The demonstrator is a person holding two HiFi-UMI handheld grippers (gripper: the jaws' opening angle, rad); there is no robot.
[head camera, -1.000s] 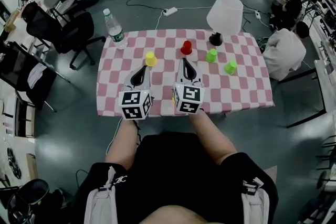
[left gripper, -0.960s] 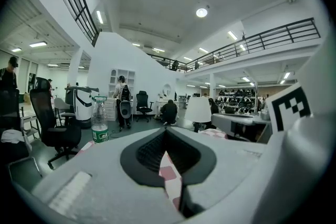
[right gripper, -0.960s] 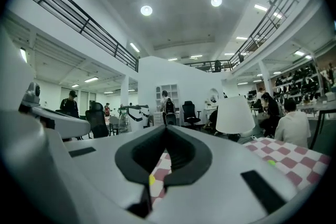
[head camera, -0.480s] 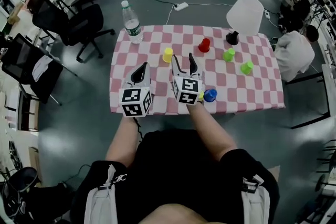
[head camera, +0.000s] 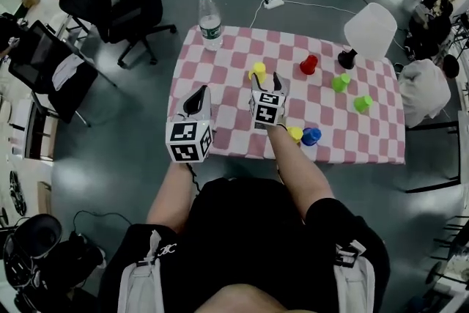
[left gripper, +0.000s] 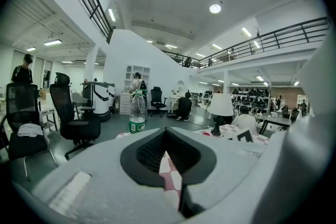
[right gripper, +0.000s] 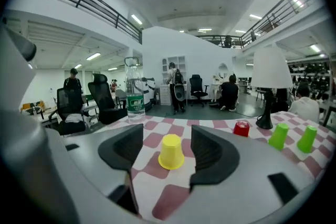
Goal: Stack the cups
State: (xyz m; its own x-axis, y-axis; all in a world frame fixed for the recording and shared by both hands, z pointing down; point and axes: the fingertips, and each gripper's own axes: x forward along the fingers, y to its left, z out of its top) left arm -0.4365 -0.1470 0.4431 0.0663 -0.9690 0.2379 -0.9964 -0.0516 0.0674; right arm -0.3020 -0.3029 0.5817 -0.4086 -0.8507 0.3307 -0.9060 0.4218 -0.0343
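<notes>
The right gripper (head camera: 265, 78) hangs low over the table (head camera: 234, 124), jaws opening around an upturned yellow cup (head camera: 257, 70) without touching it, well apart from the lamp (head camera: 370, 29). The left gripper (head camera: 196, 93), farther from the lamp, is closed and empty. A red cup (head camera: 308, 64) stands near the lamp.

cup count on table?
6. Yellow cup ahead of the right gripper, jaws opening; red cup, two green cups near the lamp; second yellow cup, blue cup at near edge. None obviously hidden.
</notes>
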